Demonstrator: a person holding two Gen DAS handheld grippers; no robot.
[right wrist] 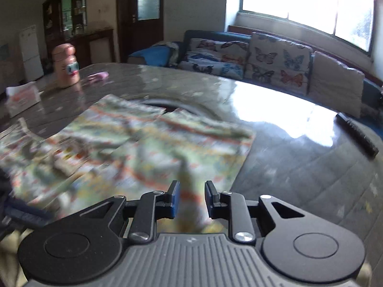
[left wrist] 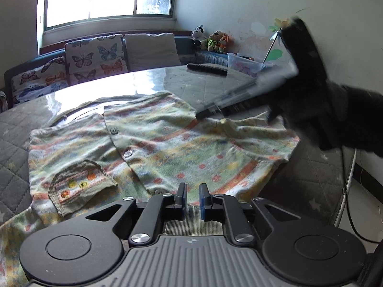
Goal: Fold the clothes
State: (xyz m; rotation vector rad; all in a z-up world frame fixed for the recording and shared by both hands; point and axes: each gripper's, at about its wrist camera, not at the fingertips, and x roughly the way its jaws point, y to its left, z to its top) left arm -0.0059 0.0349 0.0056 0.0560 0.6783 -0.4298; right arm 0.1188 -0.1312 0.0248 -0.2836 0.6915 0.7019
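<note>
We have the patterned cardigan [left wrist: 167, 148] lying front-up across the glossy table [left wrist: 115, 88], its button placket running down the middle and a striped patch pocket [left wrist: 79, 186] near the hem. Our left gripper [left wrist: 192, 197] sits low over the ribbed hem with its jaws a narrow gap apart, nothing pinched between them. Our right gripper [right wrist: 190, 199] shows in its own blurred view with jaws moderately apart and a ridge of fabric rising in the gap, though not clamped as far as we can tell.

The far right part looks turned inward, so this fits either a fold under way or smoothing after one. To do it well, we take cloth at the edge (not mid-panel), lift both sides level and lay creases straight.

The knit is soft, fuzzy and limp; it will slide easily on the slick tabletop.
</note>
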